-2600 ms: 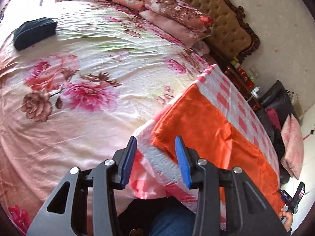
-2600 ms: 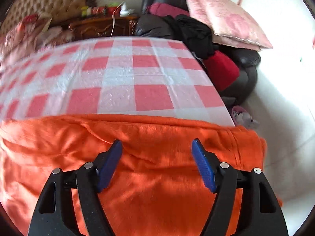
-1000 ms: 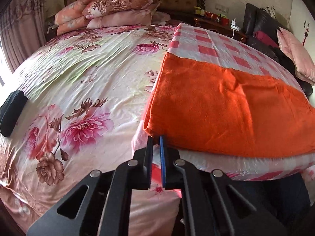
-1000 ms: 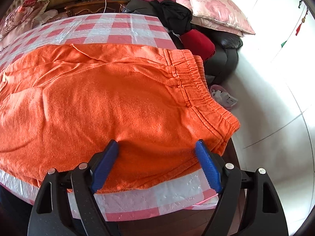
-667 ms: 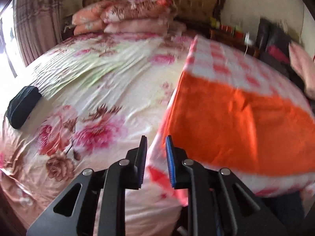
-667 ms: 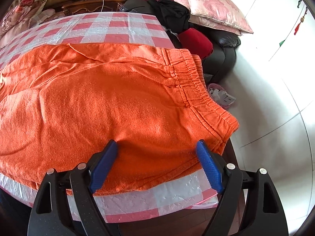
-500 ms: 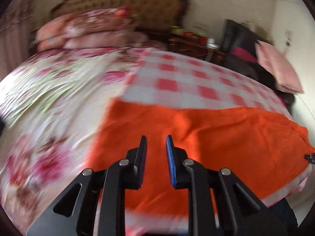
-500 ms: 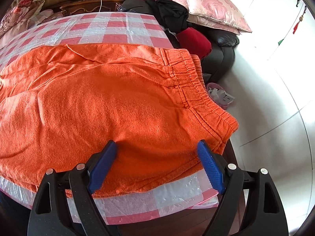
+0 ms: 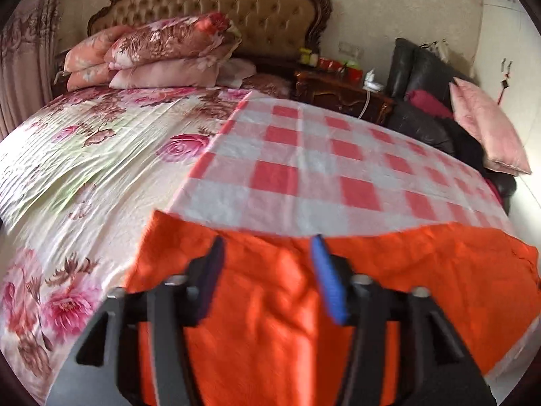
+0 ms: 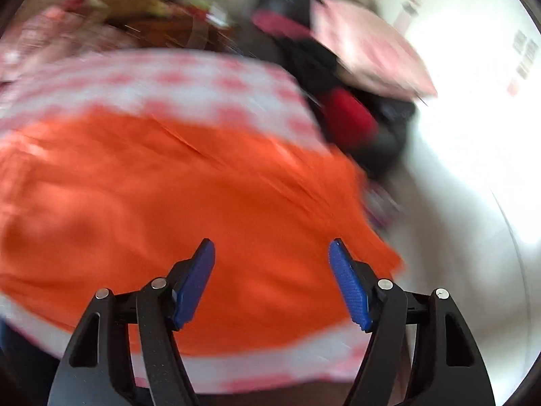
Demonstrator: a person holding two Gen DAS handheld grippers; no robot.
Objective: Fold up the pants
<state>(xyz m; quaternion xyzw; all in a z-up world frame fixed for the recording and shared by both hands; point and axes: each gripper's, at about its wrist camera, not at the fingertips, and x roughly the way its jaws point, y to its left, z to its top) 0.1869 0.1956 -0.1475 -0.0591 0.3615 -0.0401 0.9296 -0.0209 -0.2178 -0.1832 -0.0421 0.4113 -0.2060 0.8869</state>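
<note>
Orange pants (image 9: 405,280) lie flat along the near edge of a table covered by a red-and-white checked cloth (image 9: 304,176). My left gripper (image 9: 267,250) is open and empty above the pants' left part, near their far edge. In the right wrist view, which is blurred by motion, the pants (image 10: 169,196) fill the middle, their right end near the table's right edge. My right gripper (image 10: 270,253) is open and empty above the pants' near right part.
A bed with a floral sheet (image 9: 84,155) adjoins the table on the left, with stacked pillows (image 9: 162,54) at its headboard. A wooden nightstand (image 9: 338,91) and a black sofa with clothes and a pink cushion (image 9: 487,128) stand behind and to the right. White floor (image 10: 473,203) lies right of the table.
My left gripper has swung right from the pants' left corner to over the pants and has opened wide. My right gripper stays open and is now moving, blurring its view.
</note>
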